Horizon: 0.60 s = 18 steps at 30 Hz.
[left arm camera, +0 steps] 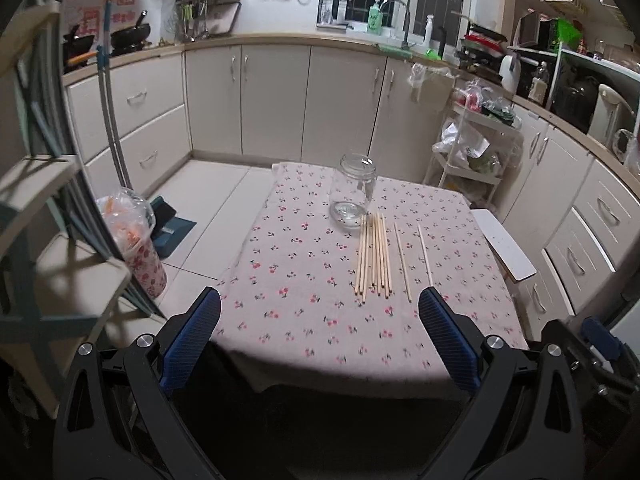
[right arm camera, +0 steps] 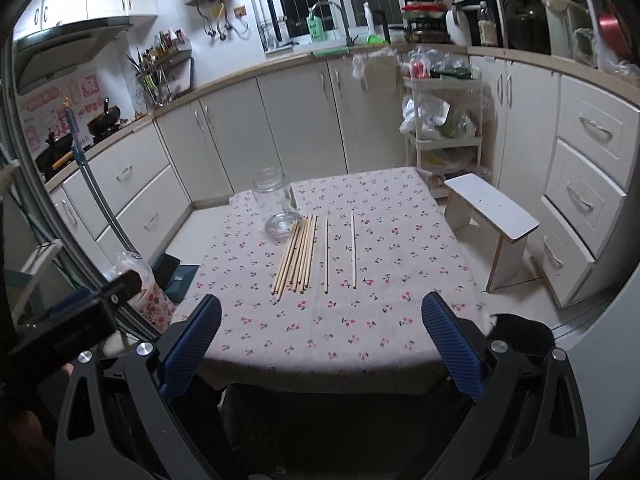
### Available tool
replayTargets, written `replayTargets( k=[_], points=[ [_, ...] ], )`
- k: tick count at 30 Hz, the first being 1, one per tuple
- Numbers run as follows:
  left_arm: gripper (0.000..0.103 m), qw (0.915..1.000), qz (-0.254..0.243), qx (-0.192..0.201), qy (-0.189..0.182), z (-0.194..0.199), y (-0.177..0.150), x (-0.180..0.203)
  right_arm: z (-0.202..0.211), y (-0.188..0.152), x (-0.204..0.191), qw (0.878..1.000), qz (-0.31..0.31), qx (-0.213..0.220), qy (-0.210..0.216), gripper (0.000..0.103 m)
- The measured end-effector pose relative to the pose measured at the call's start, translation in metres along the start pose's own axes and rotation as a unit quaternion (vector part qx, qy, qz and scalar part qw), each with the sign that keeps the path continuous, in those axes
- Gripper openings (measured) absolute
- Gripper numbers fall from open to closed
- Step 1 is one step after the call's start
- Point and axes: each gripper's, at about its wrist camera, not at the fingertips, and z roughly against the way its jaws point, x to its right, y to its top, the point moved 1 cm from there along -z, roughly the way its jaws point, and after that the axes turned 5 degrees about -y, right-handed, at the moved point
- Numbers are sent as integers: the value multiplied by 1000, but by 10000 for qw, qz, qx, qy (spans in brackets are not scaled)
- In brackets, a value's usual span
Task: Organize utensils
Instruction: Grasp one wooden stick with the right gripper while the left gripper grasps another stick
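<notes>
A clear glass jar point(left arm camera: 353, 190) stands upright and empty on the cherry-print tablecloth point(left arm camera: 304, 280). Several wooden chopsticks point(left arm camera: 373, 258) lie bunched just in front of it, with two single sticks point(left arm camera: 402, 262) to their right. In the right wrist view the jar point(right arm camera: 277, 206), the bunch point(right arm camera: 298, 256) and the single sticks point(right arm camera: 353, 250) lie on the cloth point(right arm camera: 380, 320). My left gripper point(left arm camera: 320, 312) is open and empty above the table's near edge. My right gripper point(right arm camera: 320, 316) is open and empty, also at the near edge. Part of the right gripper point(left arm camera: 600, 340) shows at the left view's right edge.
A white stool point(right arm camera: 490, 220) stands right of the table. A floral bin with a plastic bag point(left arm camera: 138, 248) stands on the floor to the left. A white trolley point(right arm camera: 444, 136) and kitchen cabinets point(left arm camera: 280, 100) lie beyond. A wooden shelf point(left arm camera: 48, 240) is close at left.
</notes>
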Motion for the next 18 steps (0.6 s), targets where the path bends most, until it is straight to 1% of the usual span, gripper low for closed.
replayTargets(
  k=[2,3,4,7,10,11,12,13,14,15,16,17,18],
  points=[
    [95,9998,16,-221,29,-24,6,0,-22,4,2,10000,22,-87,-22,96],
    [95,9991,-48,-411,87,-42,10,2,-34,7,2,9999,61,-108,-19,96],
    [95,9985,-75,-519,138,-55,13,2,-46,9,3,9998,95,-155,-38,96],
    [95,9974,-52,-709,121,-93,20,4,-78,16,7,9996,106,-267,-8,96],
    [95,9970,-128,-761,99,-125,26,8,-109,21,11,9993,135,-340,-11,95],
    [94,9969,-130,-773,76,-133,28,9,-119,23,12,9991,124,-395,-11,88],
    [93,9966,-139,-812,57,-149,32,10,-131,25,14,9988,108,-486,-14,82],
    [90,9964,-144,-829,62,-157,32,10,-147,27,16,9981,92,-604,13,73],
    [88,9960,-133,-884,51,-173,35,10,-156,29,18,9977,97,-664,30,67],
    [87,9956,-122,-929,31,-185,35,9,-169,30,20,9972,120,-741,14,64],
    [85,9953,-121,-965,9,-195,35,9,-178,31,21,9966,129,-807,30,57],
    [84,9947,-141,-1019,9,-211,38,11,-189,33,21,9960,138,-883,53,54],
    [83,9942,-154,-1060,6,-220,38,12,-199,34,21,9956,153,-920,55,54]
  ],
)
